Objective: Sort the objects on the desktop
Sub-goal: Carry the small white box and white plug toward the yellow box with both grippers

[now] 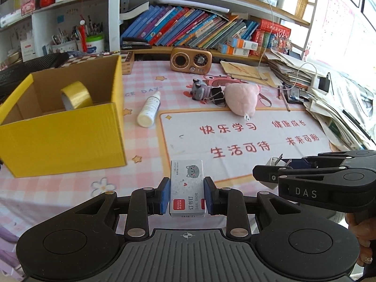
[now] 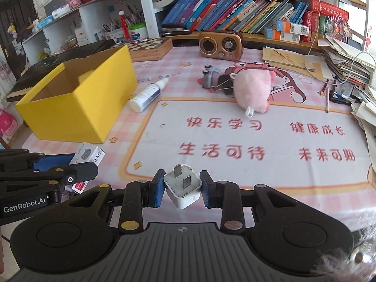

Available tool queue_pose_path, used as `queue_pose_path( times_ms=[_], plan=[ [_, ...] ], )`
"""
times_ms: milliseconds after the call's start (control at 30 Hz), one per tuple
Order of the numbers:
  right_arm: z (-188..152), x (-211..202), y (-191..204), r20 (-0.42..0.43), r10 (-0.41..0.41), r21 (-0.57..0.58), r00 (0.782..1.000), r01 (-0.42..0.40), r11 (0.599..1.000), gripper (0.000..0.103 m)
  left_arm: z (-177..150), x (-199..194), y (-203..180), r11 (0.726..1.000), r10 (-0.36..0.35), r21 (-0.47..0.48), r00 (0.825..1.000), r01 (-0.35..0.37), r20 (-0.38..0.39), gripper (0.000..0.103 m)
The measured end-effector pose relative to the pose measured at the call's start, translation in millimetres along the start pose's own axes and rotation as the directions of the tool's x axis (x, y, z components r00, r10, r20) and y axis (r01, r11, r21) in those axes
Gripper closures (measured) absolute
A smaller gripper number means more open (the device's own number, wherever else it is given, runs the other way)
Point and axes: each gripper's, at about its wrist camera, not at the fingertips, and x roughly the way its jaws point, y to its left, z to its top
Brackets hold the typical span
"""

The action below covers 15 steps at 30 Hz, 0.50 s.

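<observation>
Transport is the step in hand: the left gripper [image 1: 187,193] pinches a staple box [image 1: 187,188], the right gripper [image 2: 182,189] a white plug adapter [image 2: 182,188], both held above the desk's near edge. Next, I judge, each must clear the yellow box [image 1: 70,136] rim toward the left edge before letting go.
</observation>
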Motion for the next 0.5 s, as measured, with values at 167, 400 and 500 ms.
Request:
queue_pose_path(
  times_ms=[167, 400, 500],
  plan=[
    [-16.4, -13.1, 24.1, 0.009, -0.003, 0.011, 1.0, 0.003, 1.0, 0.074, -13.5, -19.1, 12.1, 1.0, -0.011, 0.016, 1.0, 0.01, 0.008, 0.075],
    [-33.5, -21.2, 55.3, 0.009, 0.006, 0.012, 1.0, -0.006, 1.0, 0.074, -38.2, -42.8, 32.7, 1.0, -0.007, 0.013, 1.0, 0.007, 0.009, 0.075],
    [-38.0, -22.5, 69.4, 0.009, 0.018, -0.002, 1.0, -0.018, 1.0, 0.074, -46.5, -52.7, 43.3, 1.0, 0.006, 0.001, 1.0, -0.006, 0.012, 0.075]
  ],
)
